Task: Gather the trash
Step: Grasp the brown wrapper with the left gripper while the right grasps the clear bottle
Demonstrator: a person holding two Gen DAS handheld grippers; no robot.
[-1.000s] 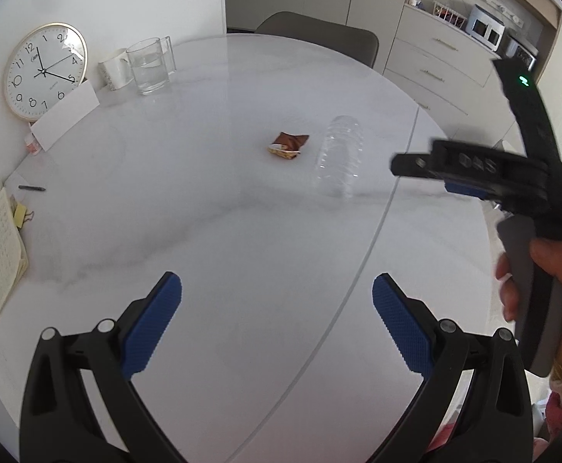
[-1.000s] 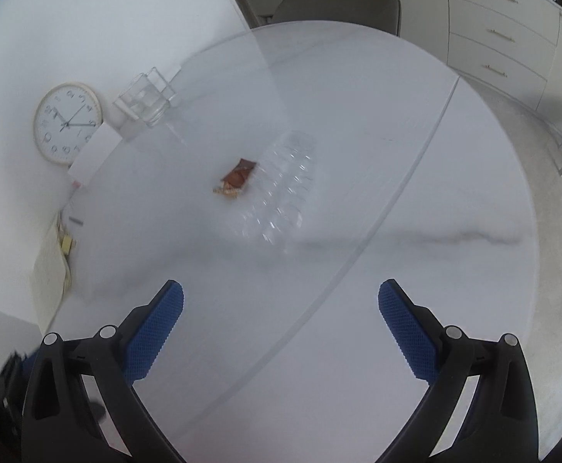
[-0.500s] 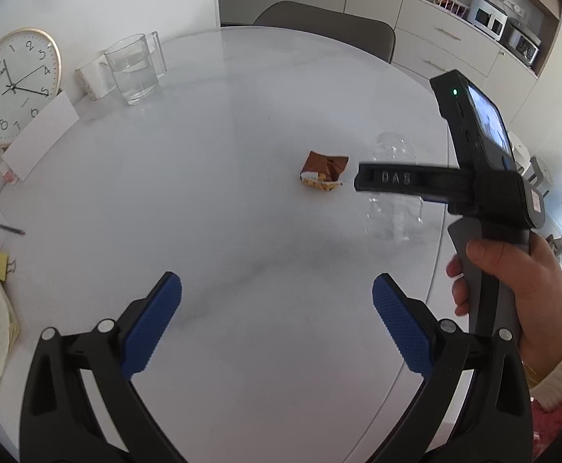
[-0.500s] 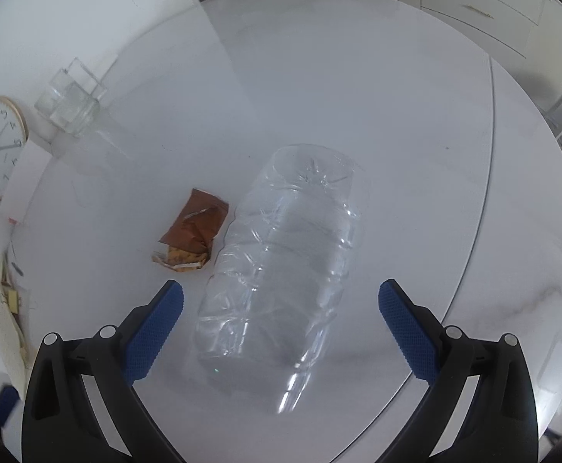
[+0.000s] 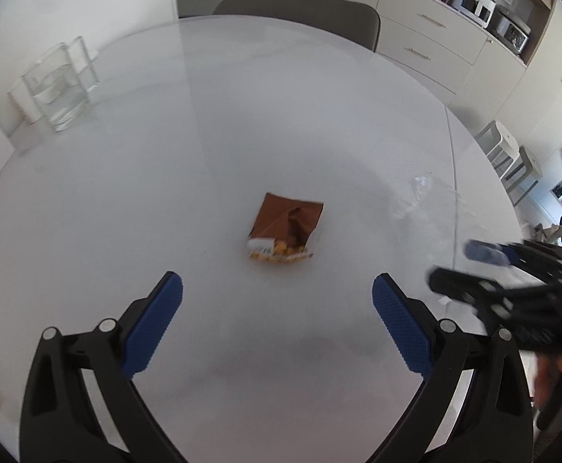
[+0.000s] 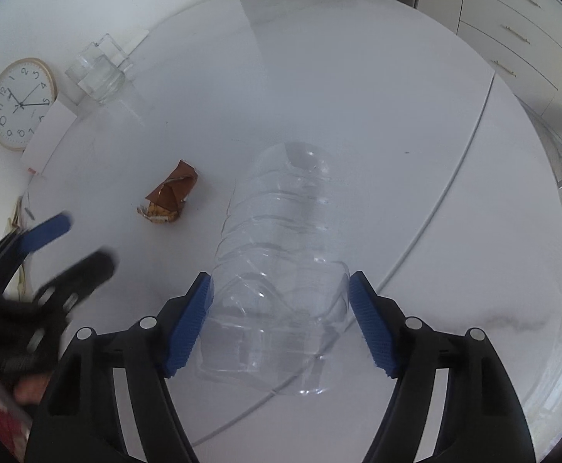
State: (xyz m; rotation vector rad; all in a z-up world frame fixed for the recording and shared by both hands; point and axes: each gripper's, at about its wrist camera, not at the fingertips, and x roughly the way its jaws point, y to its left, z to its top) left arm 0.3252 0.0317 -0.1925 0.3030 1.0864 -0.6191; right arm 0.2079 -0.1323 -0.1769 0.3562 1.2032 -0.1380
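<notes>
Jaws of the right gripper (image 6: 281,324) have just been closing around the near end of a clear bottle (image 6: 281,270) that lies on its side on the white counter (image 6: 377,96), and the blue pads (image 6: 190,326) are seen at the bottle's two sides, with contact on the left and the right pad at most just touching. Jaws of the left gripper (image 5: 277,320) are held wide apart with nothing between them, above the counter just short of a brown wrapper (image 5: 286,227), which lies flat near the bottle, apart from it.
</notes>
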